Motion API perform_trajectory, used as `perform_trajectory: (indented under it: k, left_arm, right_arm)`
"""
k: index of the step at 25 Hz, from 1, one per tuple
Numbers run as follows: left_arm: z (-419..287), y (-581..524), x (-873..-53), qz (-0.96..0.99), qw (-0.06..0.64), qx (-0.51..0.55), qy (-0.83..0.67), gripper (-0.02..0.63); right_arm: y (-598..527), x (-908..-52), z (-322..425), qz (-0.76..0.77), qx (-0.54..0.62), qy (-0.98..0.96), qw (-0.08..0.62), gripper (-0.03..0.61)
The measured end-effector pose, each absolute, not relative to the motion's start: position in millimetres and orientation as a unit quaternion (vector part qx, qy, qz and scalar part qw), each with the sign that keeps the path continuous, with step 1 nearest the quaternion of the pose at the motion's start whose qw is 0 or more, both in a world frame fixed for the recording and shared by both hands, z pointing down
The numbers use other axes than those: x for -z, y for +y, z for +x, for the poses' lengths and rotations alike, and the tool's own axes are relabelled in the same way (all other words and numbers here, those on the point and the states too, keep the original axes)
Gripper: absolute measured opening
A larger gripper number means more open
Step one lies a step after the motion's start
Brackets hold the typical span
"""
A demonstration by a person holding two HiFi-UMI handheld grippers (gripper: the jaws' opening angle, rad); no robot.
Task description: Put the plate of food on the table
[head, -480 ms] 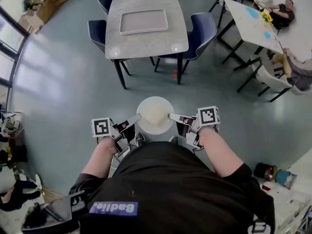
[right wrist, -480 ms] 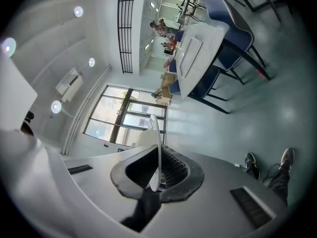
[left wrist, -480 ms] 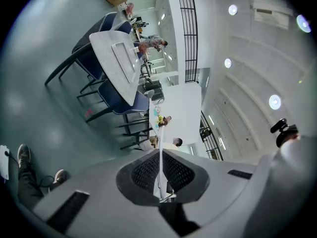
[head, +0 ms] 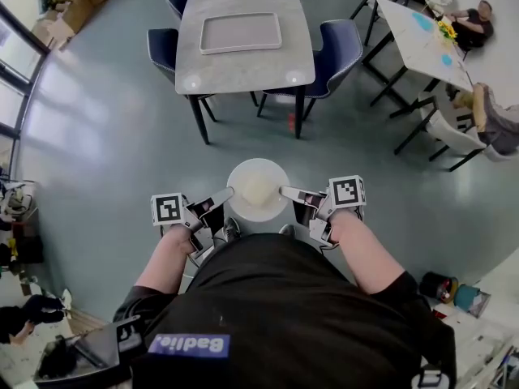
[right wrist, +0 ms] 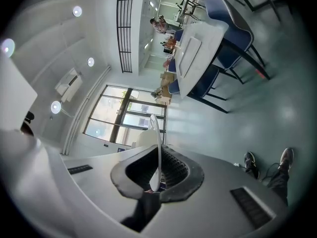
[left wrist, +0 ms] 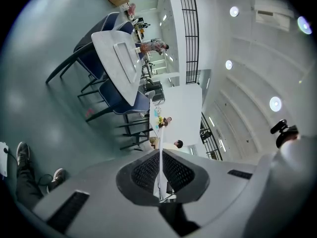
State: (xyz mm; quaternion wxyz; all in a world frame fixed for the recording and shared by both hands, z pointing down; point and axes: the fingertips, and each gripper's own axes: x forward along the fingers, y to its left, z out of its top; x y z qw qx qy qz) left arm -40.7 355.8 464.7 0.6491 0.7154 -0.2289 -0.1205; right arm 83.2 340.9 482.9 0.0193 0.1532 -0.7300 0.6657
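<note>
Two claws share one load: the left claw (head: 228, 191) is clenched on the left rim of the white plate (head: 258, 166), pinching its thin edge. The plate, with pale food (head: 258, 190) at its middle, hangs level above the grey floor (head: 105, 136), just in front of the person (head: 276, 314). The right claw (head: 283, 190) is clamped on the opposite rim. Well ahead stands the grey bench (head: 243, 70) carrying a tray (head: 240, 34), with blue chairs (head: 336, 47) beside it

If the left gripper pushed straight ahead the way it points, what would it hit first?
The plate of food, whose rim the left gripper grips; beyond that, probably the right gripper.
</note>
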Motion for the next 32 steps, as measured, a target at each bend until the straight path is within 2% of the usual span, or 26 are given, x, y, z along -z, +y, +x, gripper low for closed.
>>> perform_trajectory:
  k: [10,25,32]
  left_arm:
    - [-39,356,-462,0.711,0.65,0.128,-0.235,0.02]
    - [0,350,-480,0.69,0.653,0.154,-0.27,0.02]
    - [-16,318,-483,0.695,0.653,0.151,-0.261,0.02]
  right_arm:
    - [337,-479,83,0.152,-0.661,-0.734,0.023,0.021]
    - [321,-500,121,0.122,-0.676,-0.726,0.038,0.021]
    - [290,-501,104,0.121,-0.67,-0.732,0.036,0.021]
